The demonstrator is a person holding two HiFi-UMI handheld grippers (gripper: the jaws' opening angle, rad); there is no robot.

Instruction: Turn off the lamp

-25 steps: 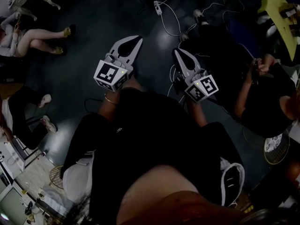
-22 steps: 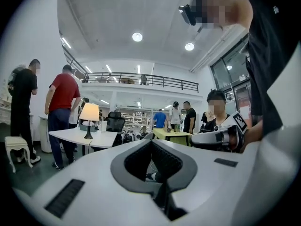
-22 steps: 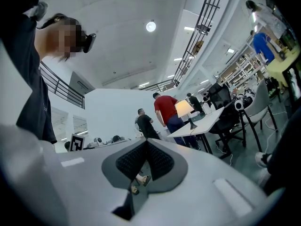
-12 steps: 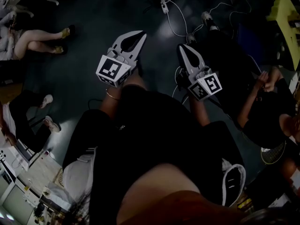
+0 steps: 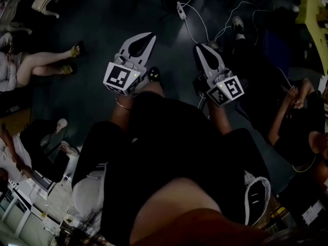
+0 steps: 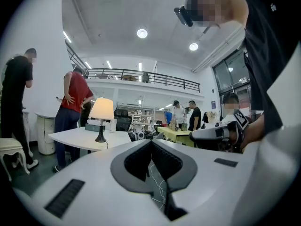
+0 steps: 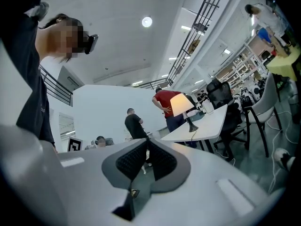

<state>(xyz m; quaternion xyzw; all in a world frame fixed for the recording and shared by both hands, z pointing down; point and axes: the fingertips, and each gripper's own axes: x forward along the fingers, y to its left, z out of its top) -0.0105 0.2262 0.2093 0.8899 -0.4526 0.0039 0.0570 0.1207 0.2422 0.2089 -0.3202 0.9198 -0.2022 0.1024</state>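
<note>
Both tools are held out level over the dark floor (image 5: 102, 29), side by side in front of the person who carries them. The left tongs (image 5: 150, 36) are clenched: their dark ribbed pads (image 6: 136, 160) meet at the tips, with nothing caught between them. The right tongs (image 5: 201, 46) are clenched as well, tips together and empty. The lamp (image 6: 102, 112) is lit, its pale shade glowing above a thin dark stem and a round dark base. It stands upright near the edge of a white surface (image 6: 80, 138), well apart from both tongs. In the left gripper view it sits to the left of the tips and beyond them; in the right gripper view it sits above and to the right of the tips. A person in a red shirt (image 6: 75, 95) stands just behind the surface, close to the lamp, hands on hips. On the floor ahead of the tongs, white cables (image 5: 197, 24) lie in loose loops.
</note>
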